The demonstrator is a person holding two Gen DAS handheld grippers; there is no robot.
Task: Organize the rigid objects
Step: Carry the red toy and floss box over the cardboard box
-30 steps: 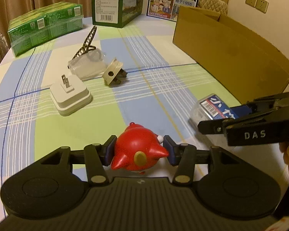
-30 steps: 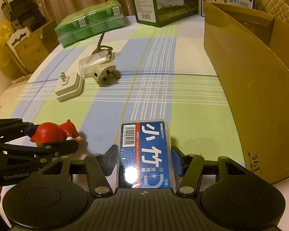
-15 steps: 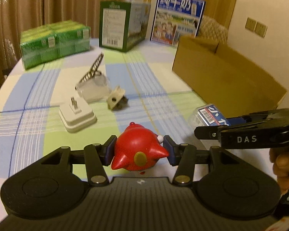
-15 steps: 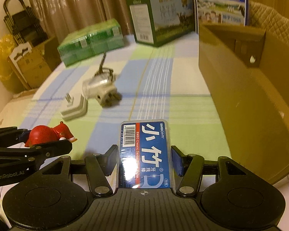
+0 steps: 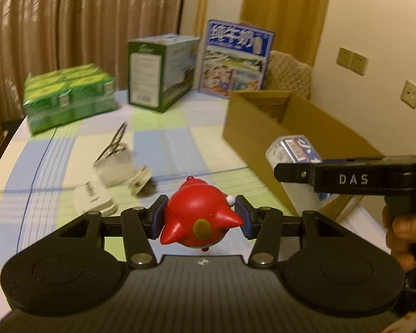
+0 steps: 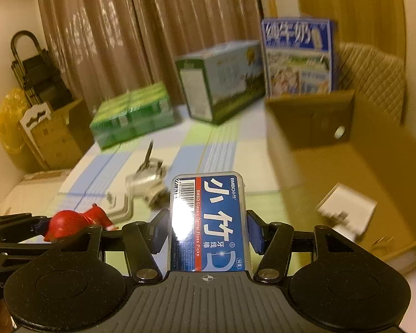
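My left gripper (image 5: 201,217) is shut on a red toy figure (image 5: 197,219) and holds it above the checked tablecloth. My right gripper (image 6: 206,229) is shut on a blue dental floss pick box (image 6: 208,222), raised near the open cardboard box (image 6: 346,149). The floss box (image 5: 294,147) and right gripper also show in the left wrist view, beside the cardboard box (image 5: 263,127). The red toy (image 6: 75,220) shows at the left of the right wrist view. A white item (image 6: 346,211) lies inside the cardboard box.
On the table lie a white charger (image 5: 94,197), a clear plug adapter (image 5: 116,166) with a dark clip, and a beige plug (image 5: 140,180). Green drink packs (image 5: 66,97), a green carton (image 5: 160,83) and a blue milk carton (image 5: 235,58) stand at the back.
Both grippers have risen from the table with their objects held. The views have tilted up, so the cardboard box's inside and the curtains now show.
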